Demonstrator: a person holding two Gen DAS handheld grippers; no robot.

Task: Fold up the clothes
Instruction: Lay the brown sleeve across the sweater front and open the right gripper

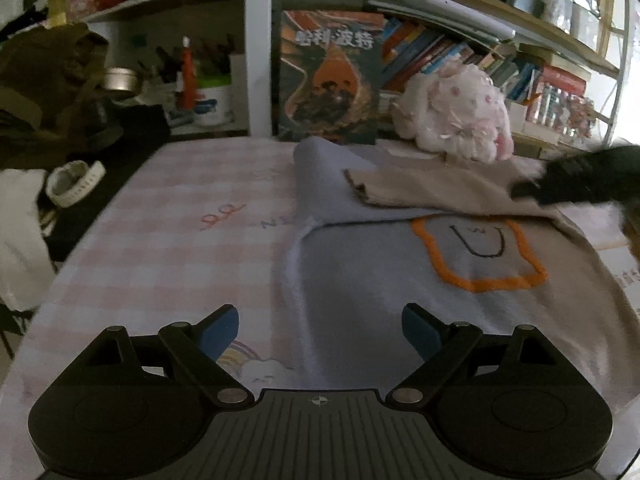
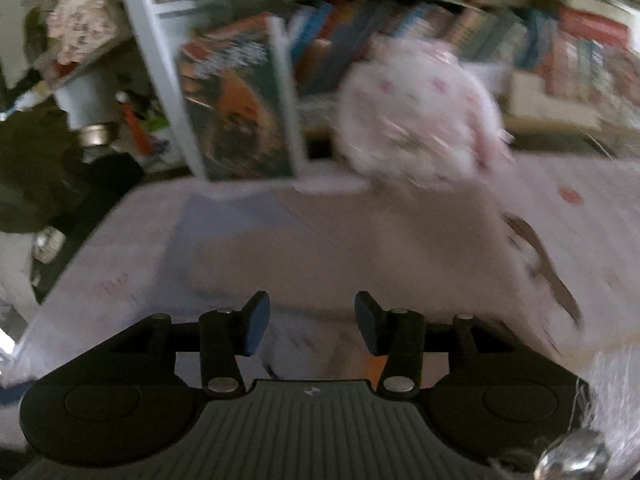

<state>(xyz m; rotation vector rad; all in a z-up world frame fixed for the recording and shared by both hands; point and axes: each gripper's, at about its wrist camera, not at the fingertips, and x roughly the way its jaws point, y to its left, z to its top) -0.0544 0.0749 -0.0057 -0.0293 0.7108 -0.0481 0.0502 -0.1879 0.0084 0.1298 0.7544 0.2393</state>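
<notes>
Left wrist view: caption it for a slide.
Open left tool hovers over a half-folded blue-and-beige sweater on a pink checked cloth.

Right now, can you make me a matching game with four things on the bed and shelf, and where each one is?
Things:
1. fluffy white and pink plush toy
2. orange stitched outline
3. beige sleeve
4. big dark book with an orange figure

Places:
A. on the front of the pale blue sweater
B. standing upright against the shelf
C. folded across the sweater
D. sitting beyond the sweater, in front of the books

Pairs: 1-D, 2-A, 3-C, 4-B
</notes>
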